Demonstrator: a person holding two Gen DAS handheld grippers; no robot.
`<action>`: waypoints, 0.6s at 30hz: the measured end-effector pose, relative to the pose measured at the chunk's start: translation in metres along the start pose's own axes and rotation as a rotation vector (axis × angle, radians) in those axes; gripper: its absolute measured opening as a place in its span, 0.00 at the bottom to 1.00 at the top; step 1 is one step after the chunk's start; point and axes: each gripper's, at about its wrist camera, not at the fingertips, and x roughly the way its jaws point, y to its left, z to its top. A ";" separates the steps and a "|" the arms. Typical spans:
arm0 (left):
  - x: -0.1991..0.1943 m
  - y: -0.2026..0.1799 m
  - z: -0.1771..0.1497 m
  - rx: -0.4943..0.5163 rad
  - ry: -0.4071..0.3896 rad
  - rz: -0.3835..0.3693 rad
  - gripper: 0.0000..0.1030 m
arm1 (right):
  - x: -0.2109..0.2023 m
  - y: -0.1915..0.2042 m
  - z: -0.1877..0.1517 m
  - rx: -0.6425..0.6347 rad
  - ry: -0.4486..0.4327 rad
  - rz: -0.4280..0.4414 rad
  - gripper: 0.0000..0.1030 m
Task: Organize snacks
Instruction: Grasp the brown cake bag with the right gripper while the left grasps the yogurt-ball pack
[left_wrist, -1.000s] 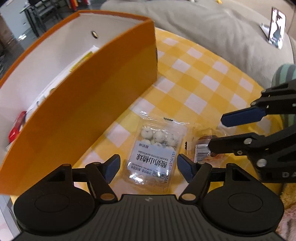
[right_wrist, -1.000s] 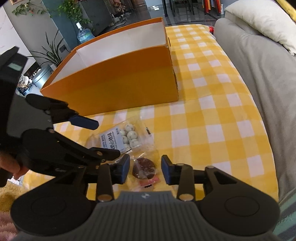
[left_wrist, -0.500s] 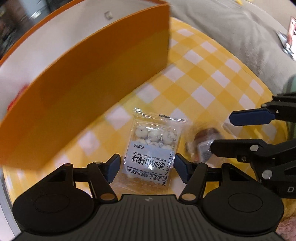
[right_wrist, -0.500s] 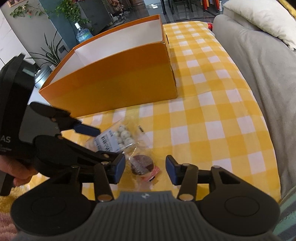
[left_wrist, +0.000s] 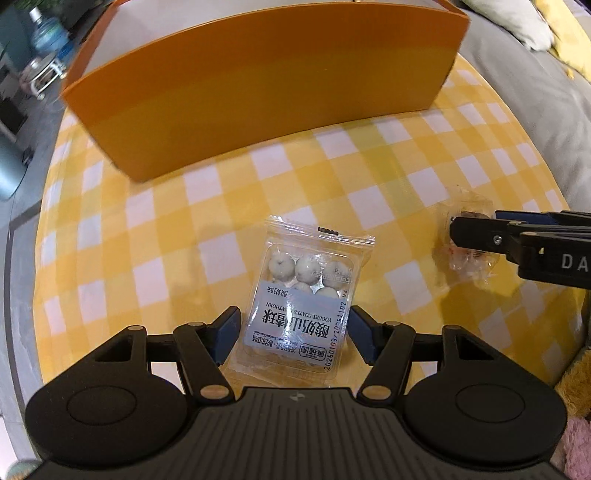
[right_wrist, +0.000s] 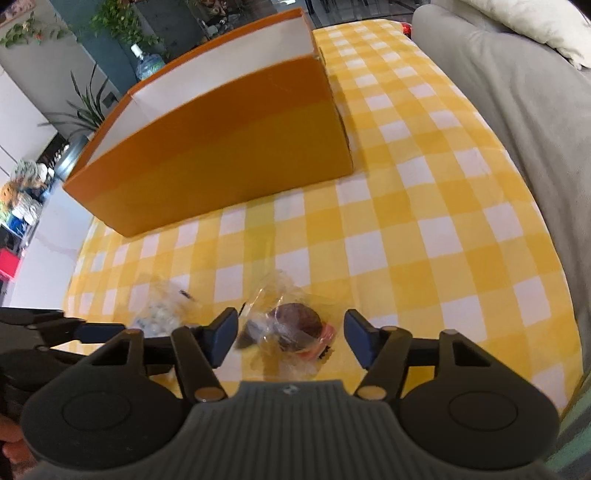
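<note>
A clear packet of white yogurt-coated balls (left_wrist: 304, 295) lies on the yellow checked tablecloth (left_wrist: 192, 229). My left gripper (left_wrist: 293, 334) is open, its fingers on either side of the packet's near end. A clear packet with a dark brown snack (right_wrist: 291, 326) lies between the open fingers of my right gripper (right_wrist: 290, 338). The brown snack packet also shows in the left wrist view (left_wrist: 467, 240), partly behind the right gripper's fingers (left_wrist: 491, 236). The white-ball packet shows blurred in the right wrist view (right_wrist: 160, 308). An orange box (left_wrist: 258, 85) stands behind both.
The orange box (right_wrist: 221, 155) is open-topped with white inner walls; its contents are hidden. A grey sofa (right_wrist: 517, 92) runs along the right side of the table. The table's edge is close on the left (left_wrist: 40, 236).
Both grippers have pulled back and turned, so the box now sits farther away and faces me. The right gripper has opened wider around the brown snack packet. Both packets stay on the cloth.
</note>
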 end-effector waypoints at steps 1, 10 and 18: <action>0.000 0.002 -0.002 -0.011 -0.001 -0.002 0.71 | 0.001 0.001 0.000 -0.006 0.003 0.007 0.53; 0.001 0.007 -0.003 -0.036 -0.015 -0.044 0.78 | 0.002 0.011 -0.003 -0.087 -0.013 -0.010 0.49; 0.008 0.001 -0.001 -0.039 -0.013 -0.031 0.72 | 0.005 0.018 -0.006 -0.143 -0.008 -0.024 0.46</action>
